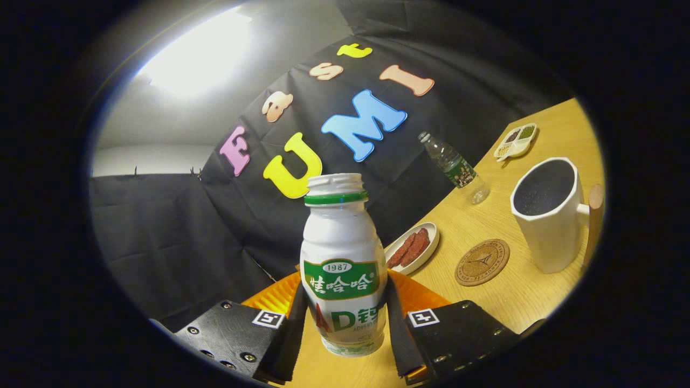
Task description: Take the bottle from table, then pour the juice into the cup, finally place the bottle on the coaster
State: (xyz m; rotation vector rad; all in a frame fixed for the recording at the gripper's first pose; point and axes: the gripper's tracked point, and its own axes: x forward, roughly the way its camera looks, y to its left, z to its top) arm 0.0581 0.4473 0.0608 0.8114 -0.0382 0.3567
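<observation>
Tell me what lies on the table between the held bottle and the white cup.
Gripper view: the round cork coaster lies between the bottle, clamped in the tongs, and the white cup.

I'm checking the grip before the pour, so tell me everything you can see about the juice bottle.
The juice bottle is a small white plastic one with a green band under its threaded neck and a green label around its middle. Its cap is off and the mouth is open. It stands upright relative to the fingers, held between them with both pressing its lower sides. It seems lifted or tilted with the gripper above the wooden table, in front of an orange item.
</observation>
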